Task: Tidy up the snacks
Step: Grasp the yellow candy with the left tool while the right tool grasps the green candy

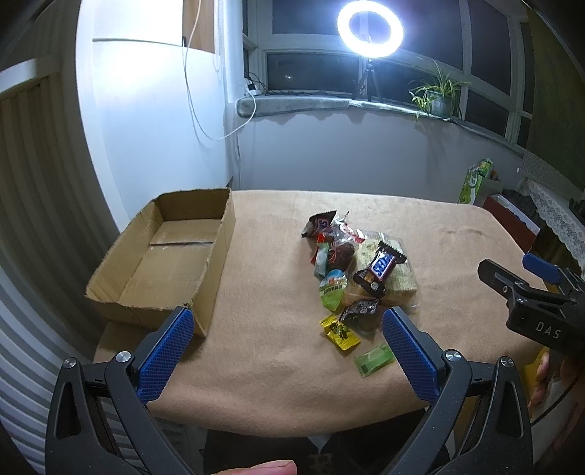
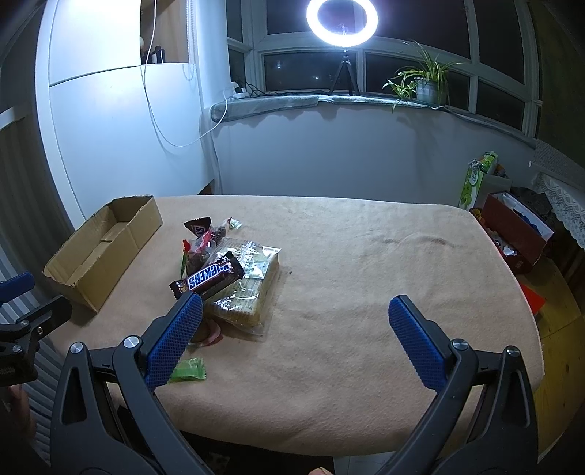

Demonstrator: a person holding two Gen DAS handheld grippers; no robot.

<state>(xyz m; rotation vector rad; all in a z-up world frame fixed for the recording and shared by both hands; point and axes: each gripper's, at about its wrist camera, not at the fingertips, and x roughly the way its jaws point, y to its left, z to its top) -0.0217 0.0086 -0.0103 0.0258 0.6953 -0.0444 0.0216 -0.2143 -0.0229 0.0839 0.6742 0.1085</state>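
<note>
A pile of snacks lay in the middle of a table with a tan cloth. On top of the pile was a Snickers bar, lying across a clear pack of crackers. A second small Snickers was at the far end of the pile. A yellow candy and a green candy lay on the cloth just beside the pile, on the near side.

An open cardboard box with nothing in it sat at the left side of the table, apart from the snacks.

The left gripper hung over the near edge of the table, its blue fingers spread wide and holding nothing. The right gripper was spread wide too and held nothing. Its left finger hid part of the pile.

Behind the table were a bright ring light and a potted plant on the window sill.
</note>
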